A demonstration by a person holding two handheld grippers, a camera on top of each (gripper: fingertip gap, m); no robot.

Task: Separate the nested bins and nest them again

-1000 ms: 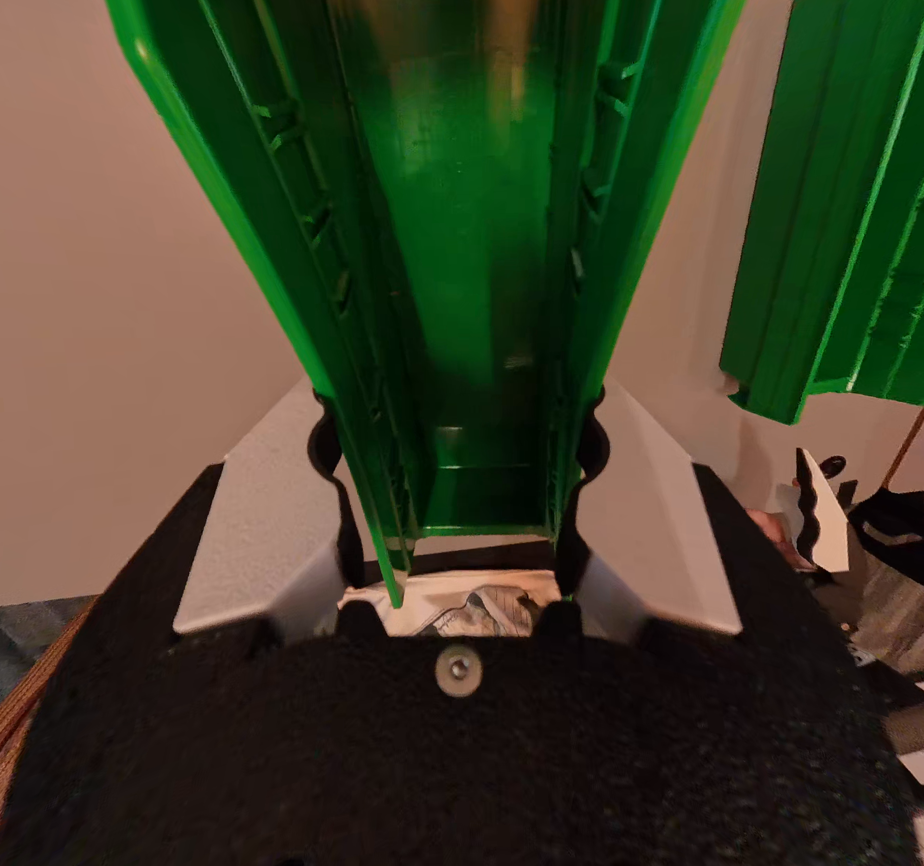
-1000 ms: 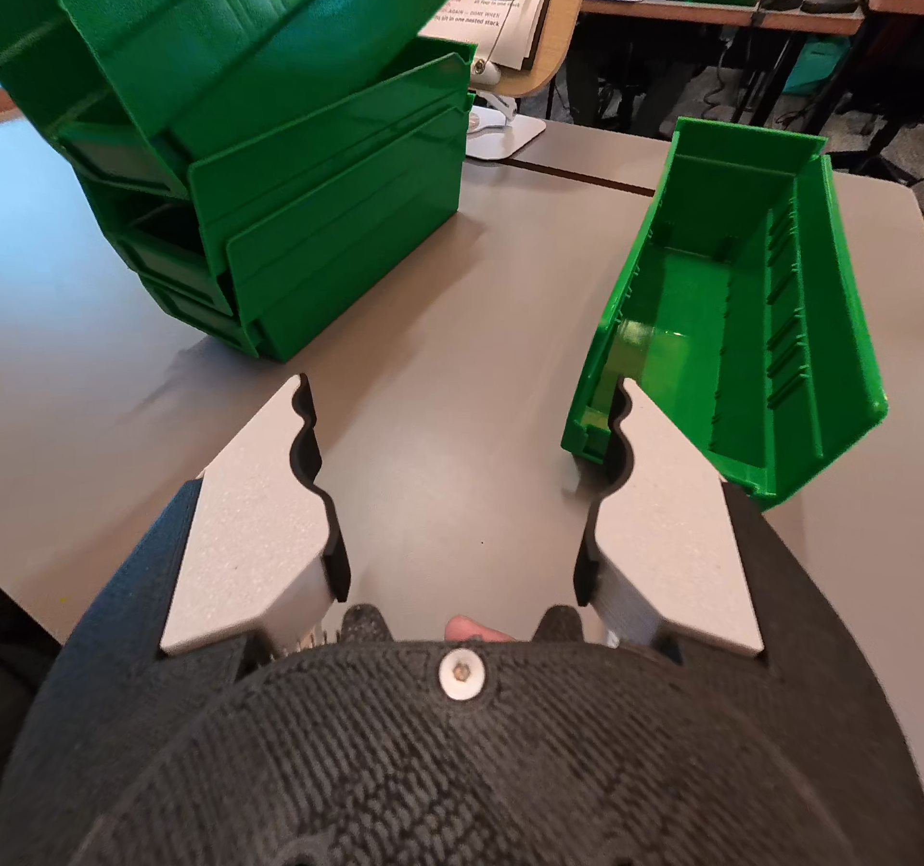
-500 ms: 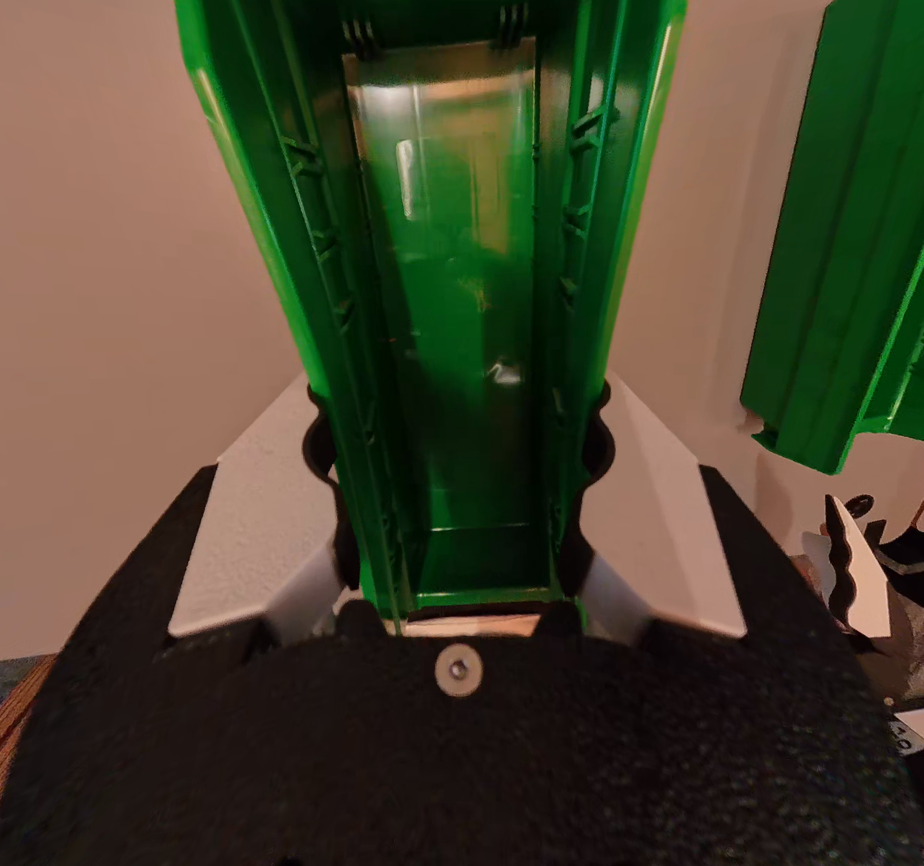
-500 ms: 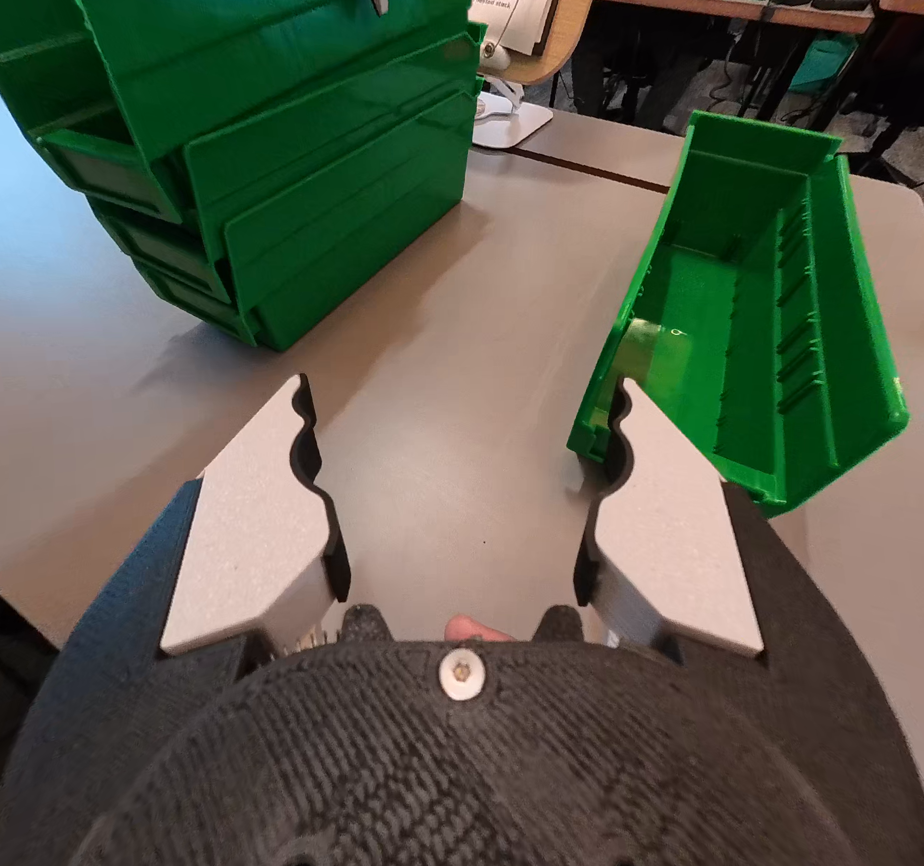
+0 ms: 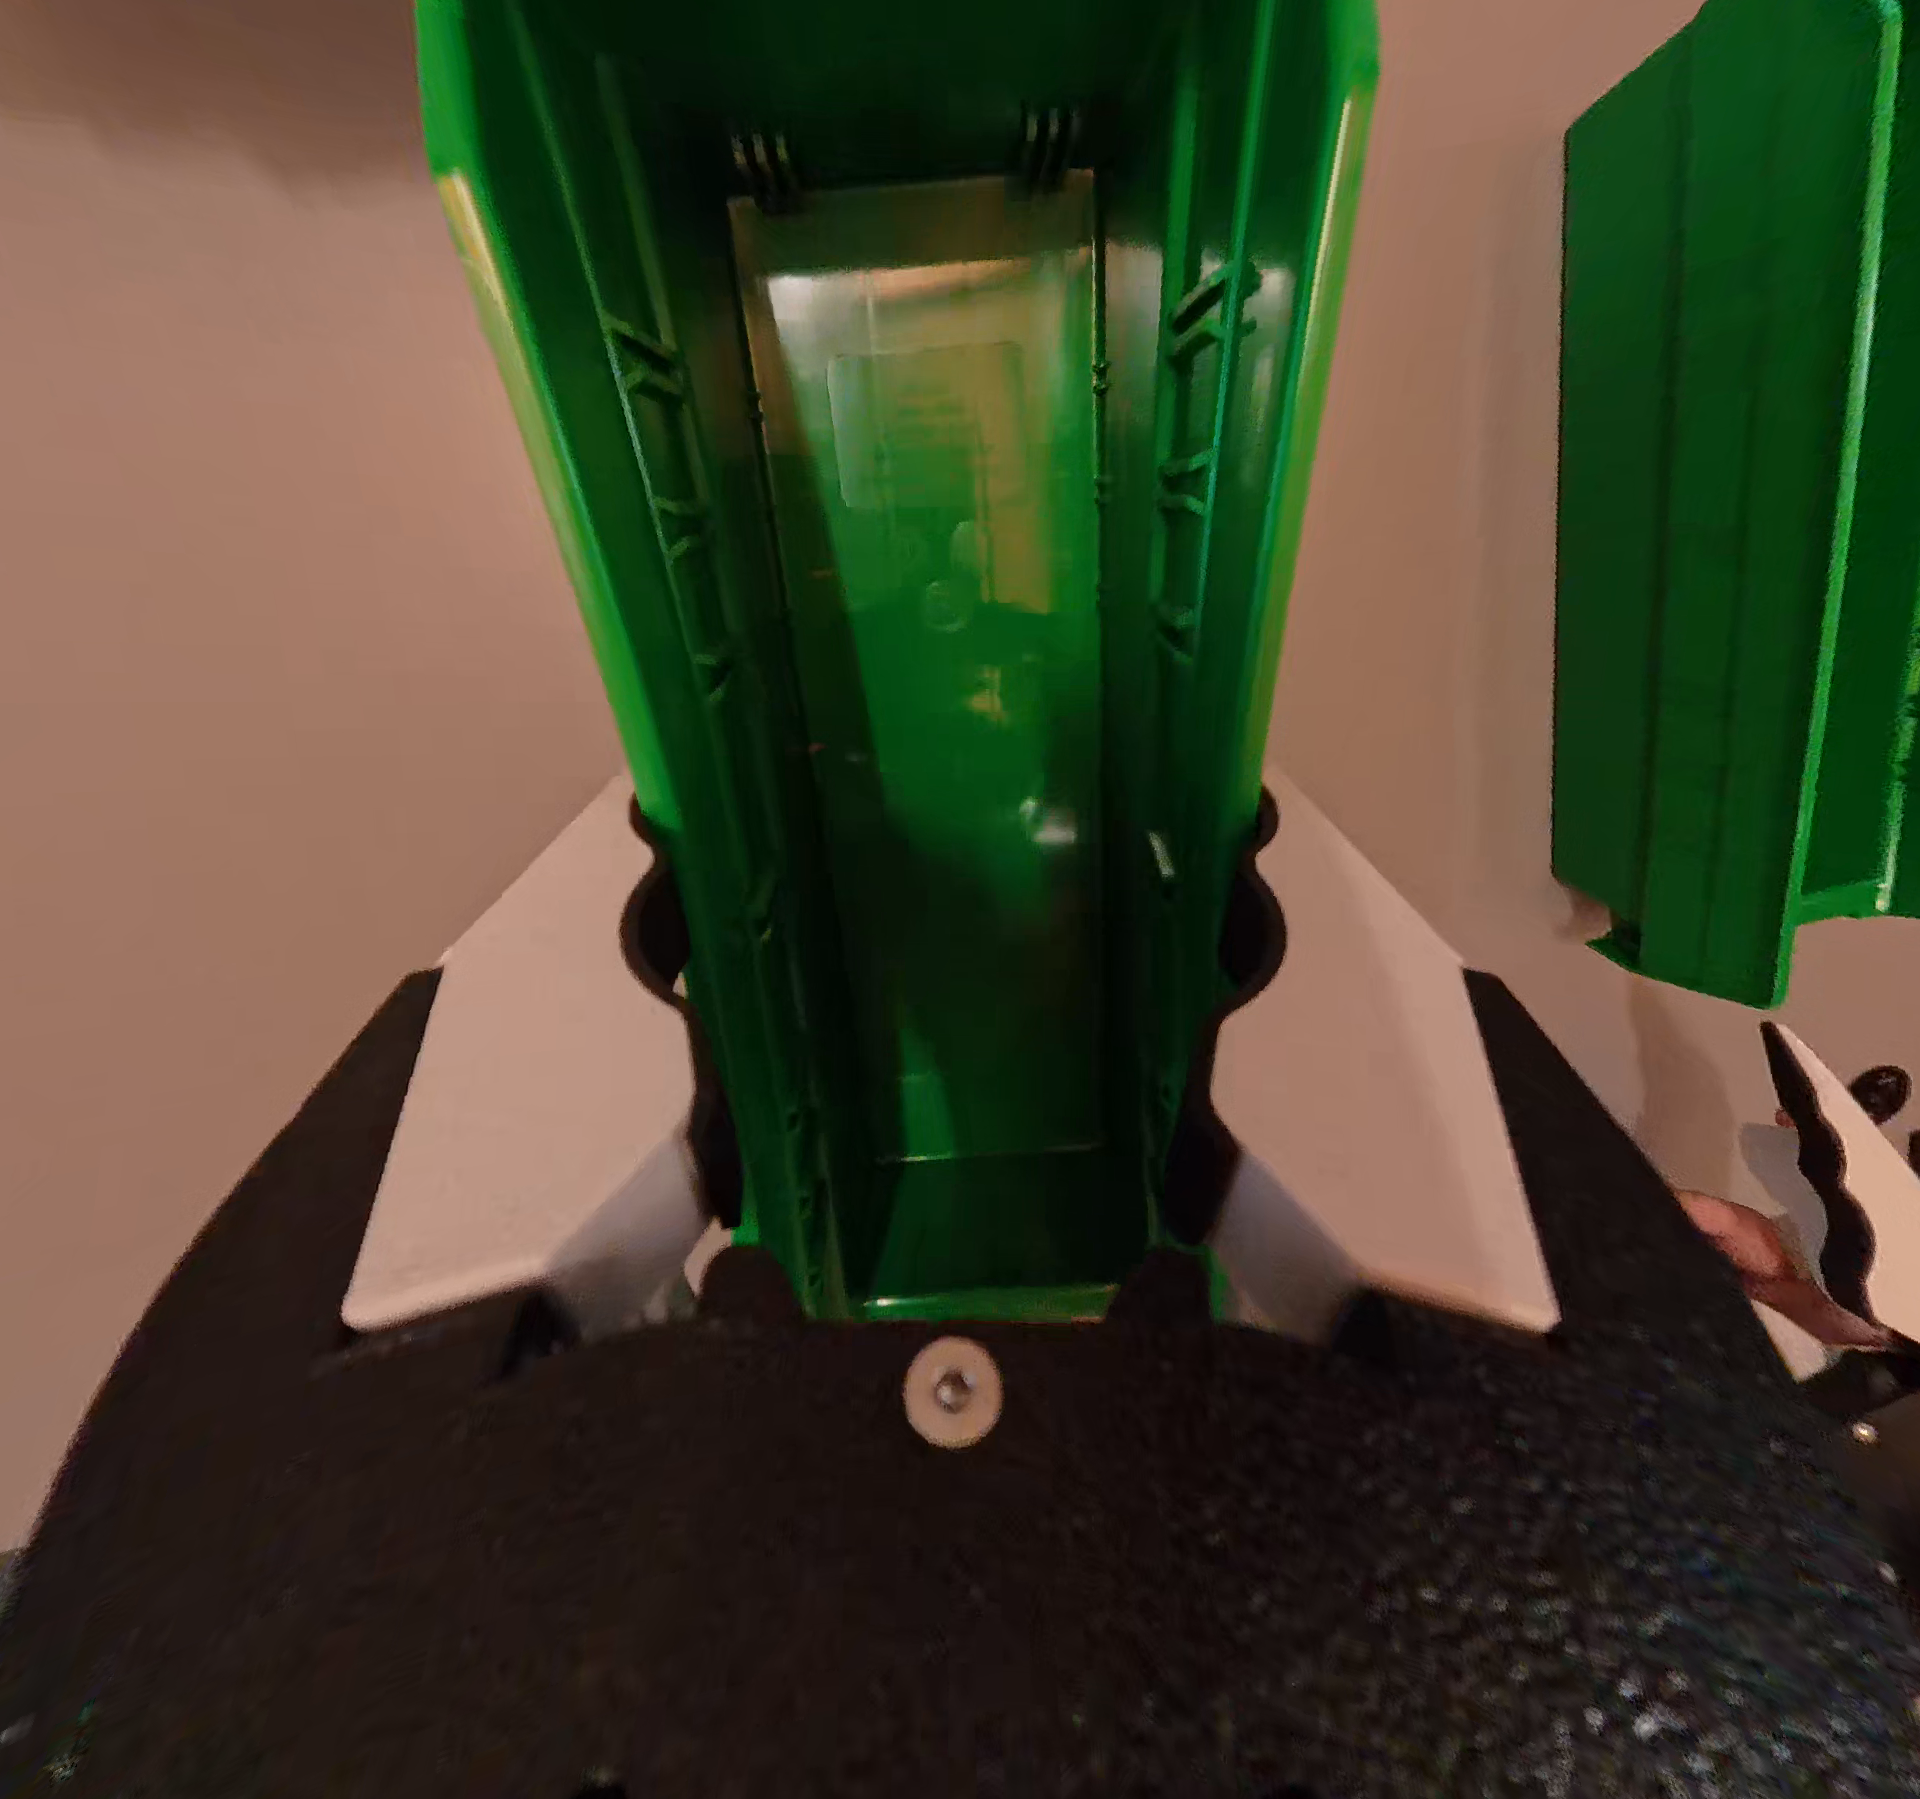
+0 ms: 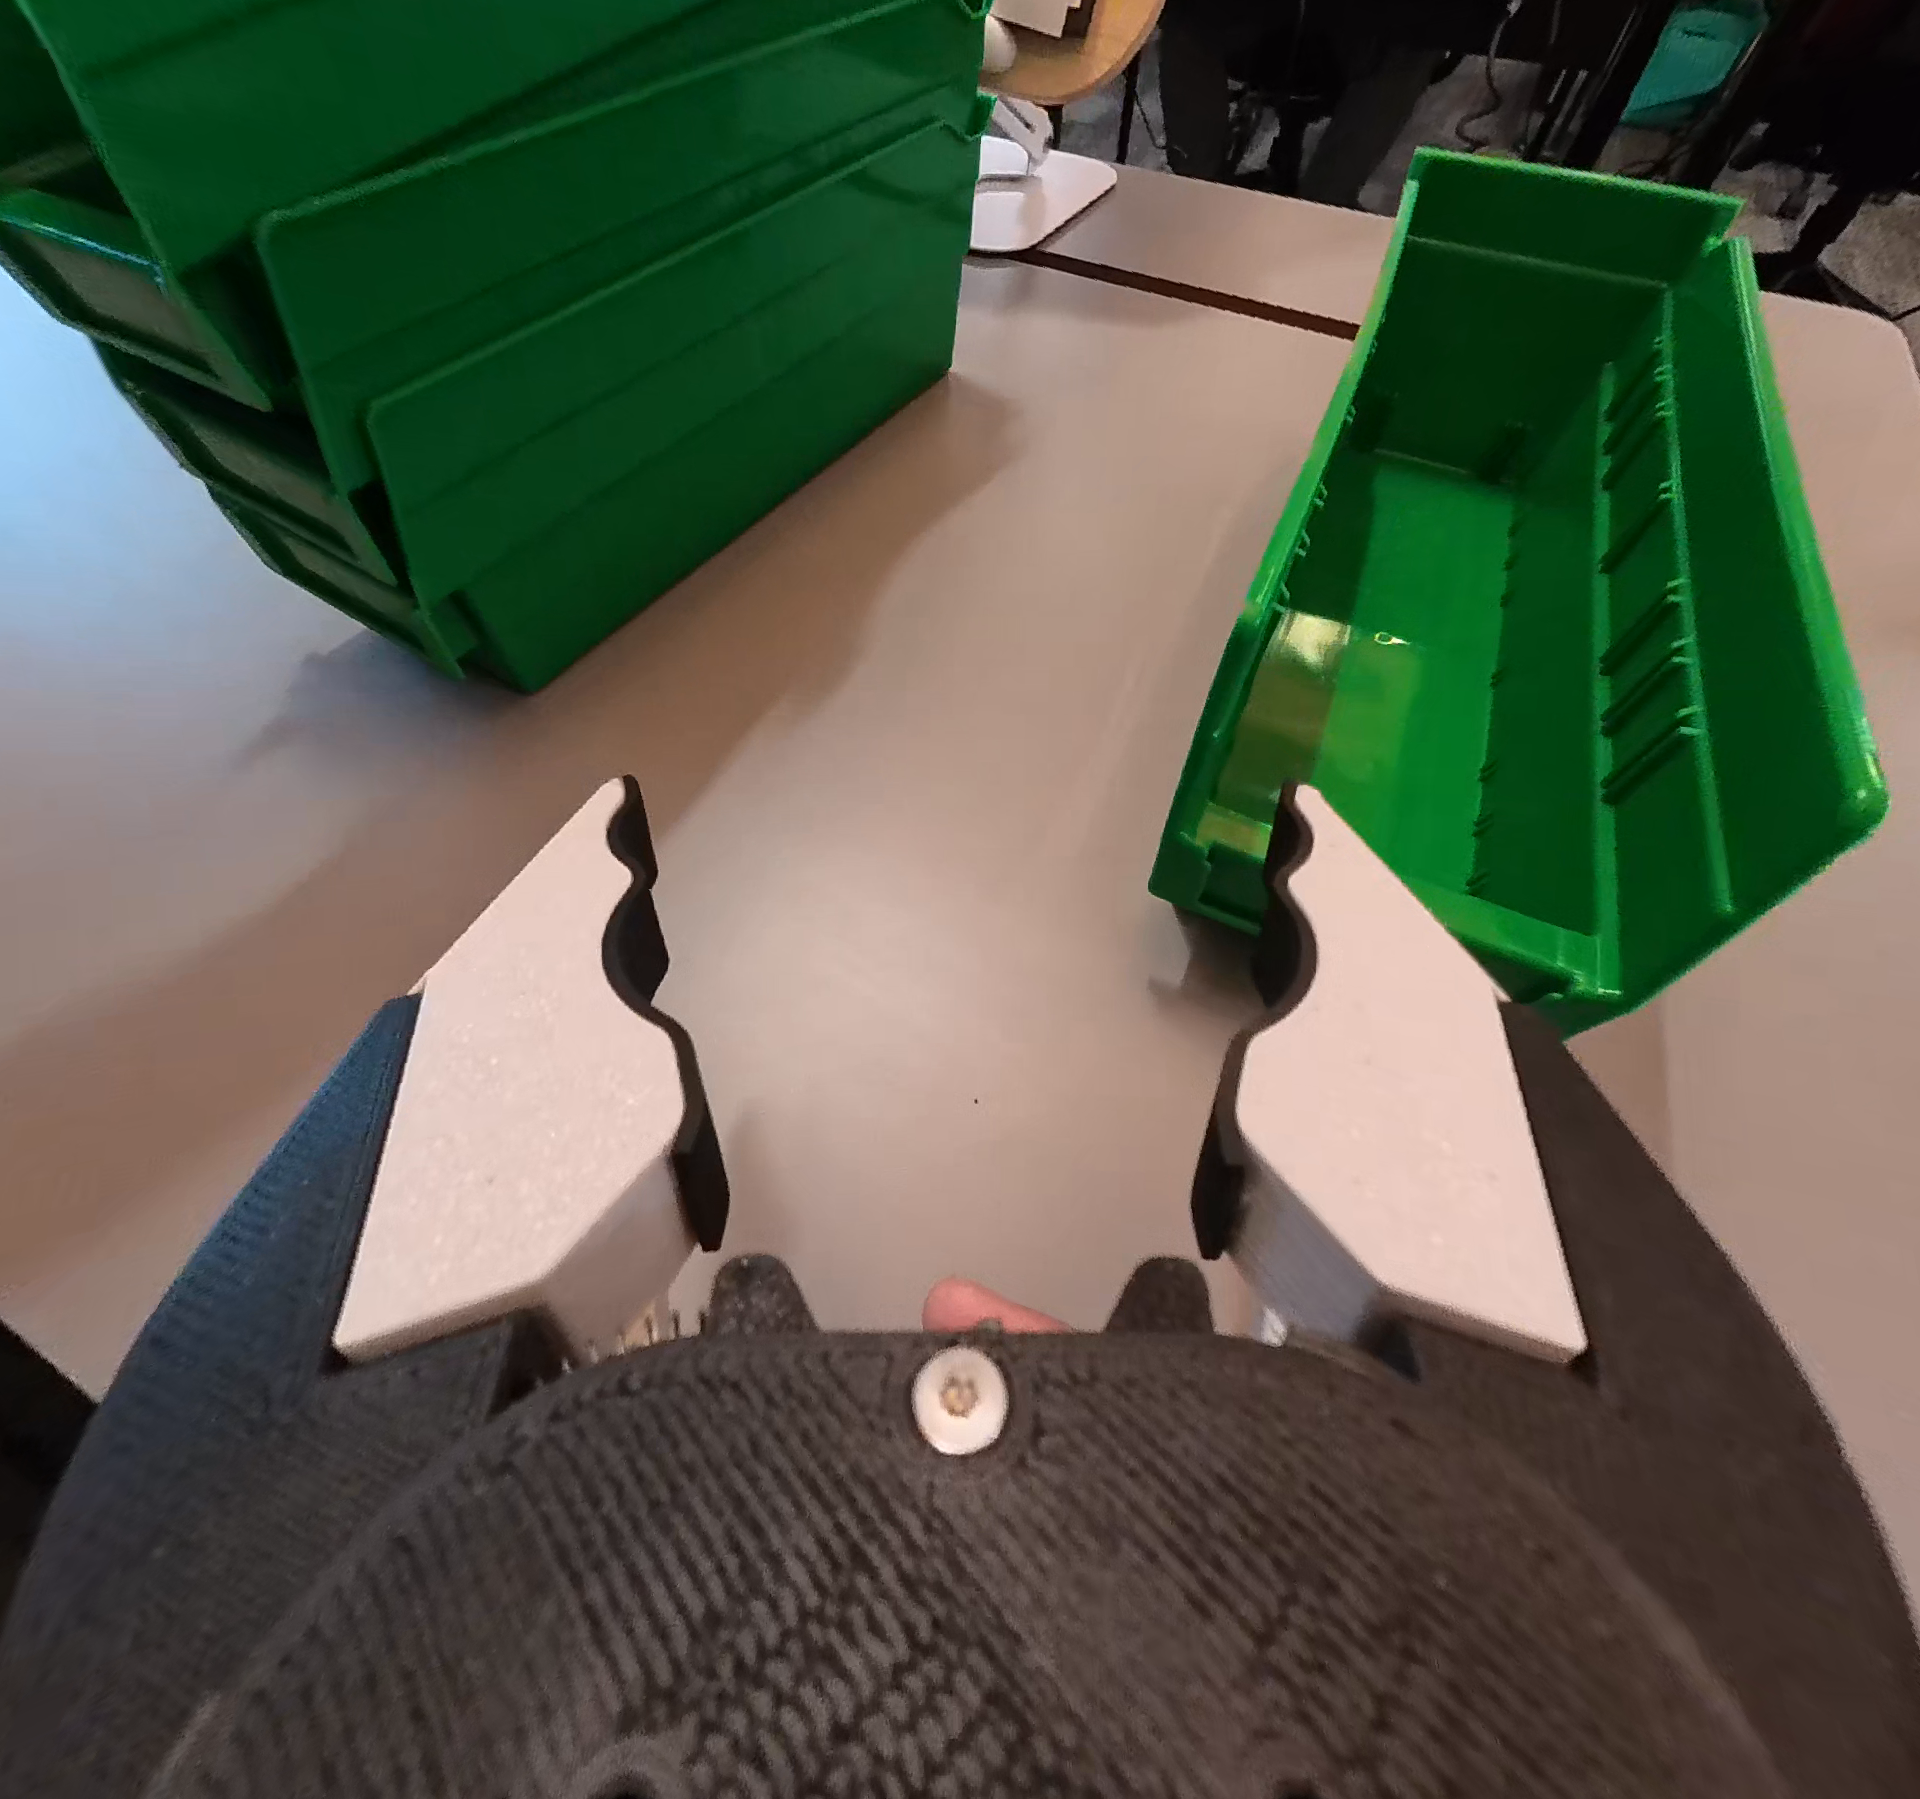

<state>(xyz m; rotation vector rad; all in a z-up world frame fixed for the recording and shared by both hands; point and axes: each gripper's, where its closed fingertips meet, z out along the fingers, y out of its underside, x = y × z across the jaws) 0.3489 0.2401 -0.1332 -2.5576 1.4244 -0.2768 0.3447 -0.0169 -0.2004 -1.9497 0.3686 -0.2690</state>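
The left gripper (image 5: 951,1011) is seen clamped on a green bin (image 5: 935,523), both fingers pressed against the outer side walls near its front end; the bin's open interior faces the camera, and its upper end is cut off by the frame edge. The surface beneath it cannot be made out behind the gripper body. A second green bin (image 5: 1725,461) is partly visible at the right edge of the left wrist view, cropped on two sides. The right gripper (image 6: 961,1011) is held spread and empty above the grey table (image 6: 914,793). A stack of nested green bins (image 6: 582,295) stands on the table to the left, its top and left side out of frame (the number of bins cannot be counted with certainty). A single open bin (image 6: 1538,627) lies to the right, its near corner partly hidden by the right finger (image 6: 1382,1053); whether the two touch cannot be told
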